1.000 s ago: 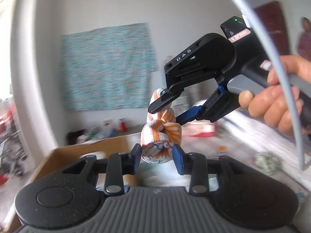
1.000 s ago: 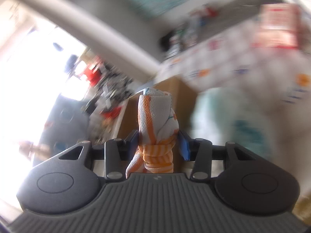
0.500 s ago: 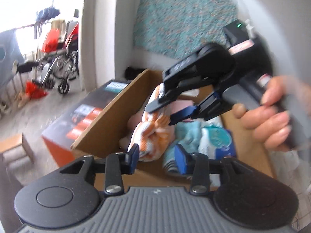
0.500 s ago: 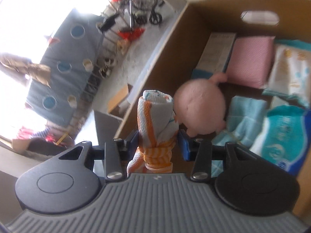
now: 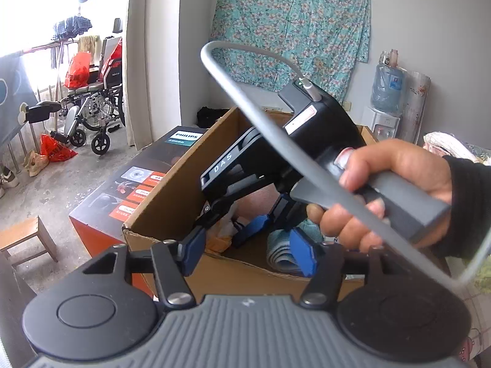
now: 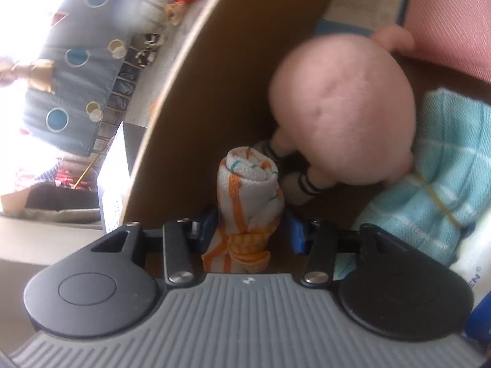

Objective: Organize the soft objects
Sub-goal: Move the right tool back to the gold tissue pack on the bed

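Note:
An orange-and-white rolled towel (image 6: 248, 190) stands in the corner of the cardboard box (image 6: 214, 76), beside a pink plush toy (image 6: 340, 107). My right gripper (image 6: 251, 230) is around the roll and its jaws are opening. The towel is still between the pads, with a thin gap at the right pad. In the left wrist view the right gripper (image 5: 233, 224) reaches down into the box (image 5: 172, 190), held by a hand (image 5: 392, 184). A bit of the towel (image 5: 221, 239) shows under it. My left gripper (image 5: 248, 250) hovers at the box's near rim, jaws opening, with nothing between them.
In the box lie a teal checked cloth (image 6: 445, 165), a pink cushion (image 6: 451, 21) and a grey rolled cloth (image 5: 282, 257). A printed appliance carton (image 5: 135, 178) stands against the box's left side. A wooden stool (image 5: 27, 239) and a wheelchair (image 5: 92, 104) stand on the floor at the left.
Both grippers swung over to the box. The left gripper let go of the towel and widened. The right gripper lowered the roll into the box corner and its pads have spread.

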{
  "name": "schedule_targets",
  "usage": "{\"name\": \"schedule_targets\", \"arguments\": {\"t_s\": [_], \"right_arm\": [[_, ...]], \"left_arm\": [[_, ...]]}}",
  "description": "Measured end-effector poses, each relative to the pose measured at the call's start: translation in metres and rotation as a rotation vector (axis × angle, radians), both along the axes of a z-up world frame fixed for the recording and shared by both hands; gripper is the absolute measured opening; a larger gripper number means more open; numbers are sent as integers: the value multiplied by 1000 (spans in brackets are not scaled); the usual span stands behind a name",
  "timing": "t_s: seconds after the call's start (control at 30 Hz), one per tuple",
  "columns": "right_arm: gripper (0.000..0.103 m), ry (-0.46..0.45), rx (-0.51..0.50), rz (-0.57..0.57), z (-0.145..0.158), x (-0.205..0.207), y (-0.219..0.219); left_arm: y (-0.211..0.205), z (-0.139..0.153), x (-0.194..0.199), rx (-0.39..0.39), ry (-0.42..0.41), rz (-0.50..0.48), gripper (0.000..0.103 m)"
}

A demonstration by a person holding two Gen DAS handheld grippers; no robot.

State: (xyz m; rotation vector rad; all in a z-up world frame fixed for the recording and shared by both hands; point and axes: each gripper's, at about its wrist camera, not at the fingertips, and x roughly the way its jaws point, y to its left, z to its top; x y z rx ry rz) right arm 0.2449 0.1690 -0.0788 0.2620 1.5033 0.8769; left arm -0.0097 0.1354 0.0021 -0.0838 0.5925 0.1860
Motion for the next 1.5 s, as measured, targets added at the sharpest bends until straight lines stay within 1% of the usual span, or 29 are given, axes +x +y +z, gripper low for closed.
{"name": "schedule_targets", "arguments": {"t_s": [0.03,0.07,0.1,0.17,0.27,0.33,0.47,0.53,0.6,0.7,0.8,0.97,1.07,1.17,1.27,1.33,1.43,1.5], "right_arm": [[52,19,2,-8,0,-1,-4],[57,31,16,-16,3,-2,-8],[61,33,31,-25,6,-2,-12],[65,20,53,-36,16,-3,-21],[65,10,108,-60,35,-7,-42],[66,-7,158,-78,52,-13,-63],[68,-79,249,-135,90,-27,-119],[69,-116,300,-173,104,-38,-160],[70,-164,316,-222,121,-47,-210],[70,-259,277,-328,136,-62,-287],[71,-333,194,-458,143,-84,-362],[71,-353,71,-662,132,-125,-469],[71,-347,4,-759,114,-151,-514],[71,-332,-33,-822,90,-173,-540],[71,-295,-52,-862,62,-186,-559],[70,-260,-59,-887,38,-191,-562],[64,-220,-65,-925,7,-189,-566],[55,-179,-53,-941,-10,-184,-568]], "left_arm": [[0,1,-1,-1,-2,-1,65],[0,0,-1,-4,-3,-2,68],[1,0,0,-9,-2,-2,69],[0,-1,-1,-18,0,-4,71],[-2,2,-2,-20,-4,-8,72],[-6,7,-3,-22,-22,-19,75],[-27,19,-5,-23,-74,-87,81],[-43,21,-5,-25,-94,-143,83],[-64,22,-2,-33,-101,-221,83],[-102,20,3,-49,-92,-355,83],[-144,13,9,-58,-72,-491,83],[-220,-11,8,-43,-40,-681,83],[-254,-28,10,-52,-3,-766,83],[-286,-50,14,-53,45,-835,83],[-313,-73,20,-45,111,-872,81],[-326,-85,26,-43,160,-879,73],[-334,-97,28,-42,204,-875,64],[-333,-97,27,-37,213,-871,63]]}}
